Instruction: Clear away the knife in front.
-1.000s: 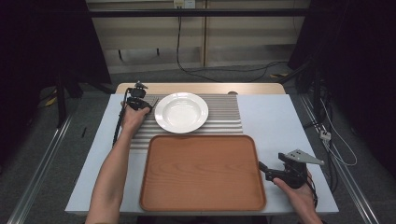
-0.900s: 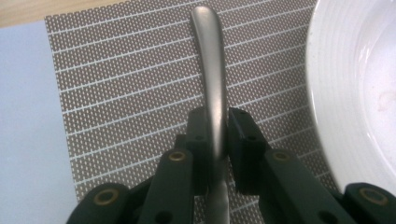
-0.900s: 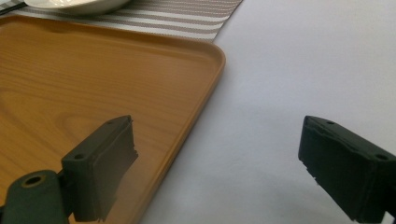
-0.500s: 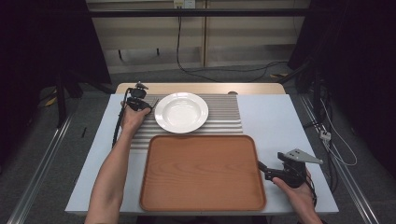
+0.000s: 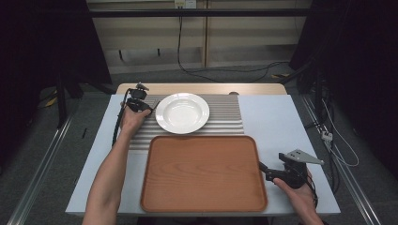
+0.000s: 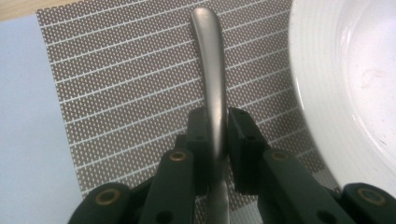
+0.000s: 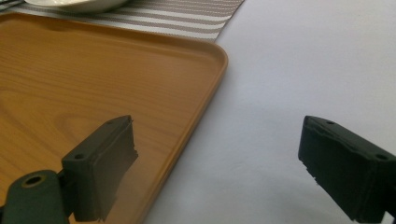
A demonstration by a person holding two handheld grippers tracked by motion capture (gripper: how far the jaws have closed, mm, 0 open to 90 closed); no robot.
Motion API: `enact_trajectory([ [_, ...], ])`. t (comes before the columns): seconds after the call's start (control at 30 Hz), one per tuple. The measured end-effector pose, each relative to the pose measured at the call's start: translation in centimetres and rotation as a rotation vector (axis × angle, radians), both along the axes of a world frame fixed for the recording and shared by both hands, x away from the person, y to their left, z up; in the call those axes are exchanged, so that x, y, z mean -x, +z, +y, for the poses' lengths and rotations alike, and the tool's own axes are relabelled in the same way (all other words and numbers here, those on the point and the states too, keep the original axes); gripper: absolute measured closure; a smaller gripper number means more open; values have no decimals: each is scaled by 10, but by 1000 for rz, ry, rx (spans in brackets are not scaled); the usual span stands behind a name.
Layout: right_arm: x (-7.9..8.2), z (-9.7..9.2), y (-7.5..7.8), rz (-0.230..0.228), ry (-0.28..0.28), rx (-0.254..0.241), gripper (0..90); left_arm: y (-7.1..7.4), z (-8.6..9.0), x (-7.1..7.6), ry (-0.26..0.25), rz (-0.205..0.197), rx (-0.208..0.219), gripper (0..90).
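Left of the white plate [image 5: 182, 112], over the striped placemat [image 5: 225, 117], my left gripper [image 6: 215, 135] is clamped on a metal utensil handle [image 6: 211, 70], probably a spoon's. I'd keep it level and squeeze evenly so it can't twist. My right gripper [image 7: 217, 163] waits wide open beside the wooden tray [image 5: 204, 173]. Plate and tray hold nothing.

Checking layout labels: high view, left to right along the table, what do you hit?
Left hand-held gripper shut on a metal handle → plate → right hand-held gripper, open, past the tray's right edge.
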State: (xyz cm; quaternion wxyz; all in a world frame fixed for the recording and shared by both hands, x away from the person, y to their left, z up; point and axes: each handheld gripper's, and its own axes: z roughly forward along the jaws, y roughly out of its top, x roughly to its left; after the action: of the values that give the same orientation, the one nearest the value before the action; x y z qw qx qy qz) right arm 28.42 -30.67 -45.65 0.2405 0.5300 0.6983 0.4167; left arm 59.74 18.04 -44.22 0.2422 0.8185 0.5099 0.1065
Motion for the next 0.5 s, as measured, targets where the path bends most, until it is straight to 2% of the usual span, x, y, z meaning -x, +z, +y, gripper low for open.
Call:
enact_trajectory([
  [0.5, 0, 1, 0, 0, 5, 4, 106, 11, 12, 8, -11, -5, 3, 799],
])
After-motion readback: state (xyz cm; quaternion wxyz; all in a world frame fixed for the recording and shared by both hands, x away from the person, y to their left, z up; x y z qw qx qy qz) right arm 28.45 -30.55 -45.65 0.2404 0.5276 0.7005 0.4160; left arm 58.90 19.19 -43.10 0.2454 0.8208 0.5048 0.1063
